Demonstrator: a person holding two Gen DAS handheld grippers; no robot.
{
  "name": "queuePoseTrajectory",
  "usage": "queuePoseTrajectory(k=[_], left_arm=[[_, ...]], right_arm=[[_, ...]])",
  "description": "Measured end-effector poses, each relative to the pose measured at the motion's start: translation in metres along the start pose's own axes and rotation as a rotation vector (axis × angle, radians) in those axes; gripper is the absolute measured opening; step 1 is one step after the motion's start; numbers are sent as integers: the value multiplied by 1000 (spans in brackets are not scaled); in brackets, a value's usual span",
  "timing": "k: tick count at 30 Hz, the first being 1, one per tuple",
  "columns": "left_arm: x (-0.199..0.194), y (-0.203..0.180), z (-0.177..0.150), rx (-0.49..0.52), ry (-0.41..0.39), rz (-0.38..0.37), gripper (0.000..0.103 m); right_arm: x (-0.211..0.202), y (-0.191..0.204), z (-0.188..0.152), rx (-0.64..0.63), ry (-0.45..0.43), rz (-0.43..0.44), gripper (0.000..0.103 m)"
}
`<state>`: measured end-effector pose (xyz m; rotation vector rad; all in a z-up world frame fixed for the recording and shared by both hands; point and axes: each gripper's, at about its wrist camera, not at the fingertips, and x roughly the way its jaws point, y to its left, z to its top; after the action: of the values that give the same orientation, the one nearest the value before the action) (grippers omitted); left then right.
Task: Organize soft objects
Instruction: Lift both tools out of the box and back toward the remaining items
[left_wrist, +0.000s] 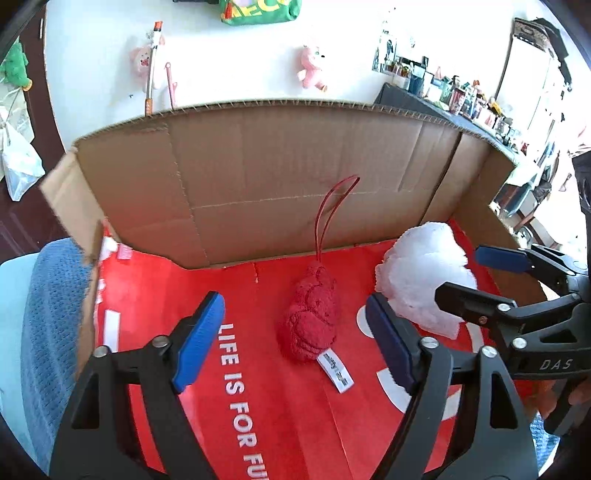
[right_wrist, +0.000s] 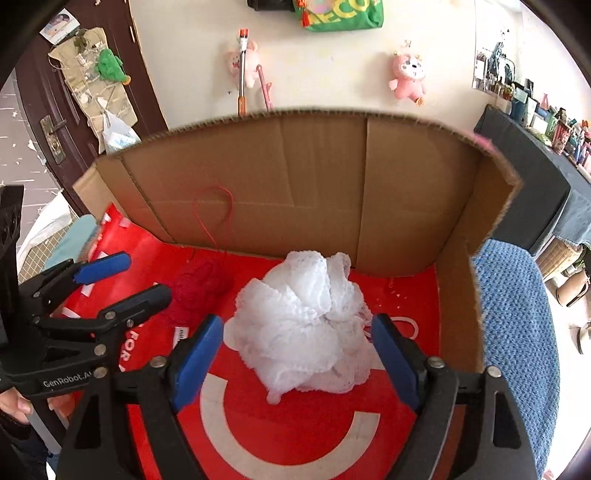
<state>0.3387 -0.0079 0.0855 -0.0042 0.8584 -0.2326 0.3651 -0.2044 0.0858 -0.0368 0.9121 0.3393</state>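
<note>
So we've got both grippers, left gripper (left_wrist: 295, 339) and right gripper (right_wrist: 297, 354), spread wide, gripping nothing, over the cardboard box (left_wrist: 258, 177): red plush (left_wrist: 312, 321) left of the white fluff (right_wrist: 306, 328).

Lived-in home, plush toys (right_wrist: 408, 79) on wall, cluttered shelf (left_wrist: 461, 98)

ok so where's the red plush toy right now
The red plush toy lies on the red floor of the cardboard box, just left of the white mesh puff in the left wrist view, its loop leaning on the back wall.

2 pink plush toys (right_wrist: 408, 79) on the white wall (right_wrist: 332, 66)
</note>
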Motion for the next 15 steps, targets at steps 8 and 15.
queuePoseTrajectory(k=[8, 15], left_arm=[[-54, -11, -12, 1, -101, 17, 92], [-128, -37, -33, 65, -273, 71, 100]], right_arm=[[-68, 7, -11, 22, -133, 31, 98], [-148, 25, -44, -3, -313, 6, 103]])
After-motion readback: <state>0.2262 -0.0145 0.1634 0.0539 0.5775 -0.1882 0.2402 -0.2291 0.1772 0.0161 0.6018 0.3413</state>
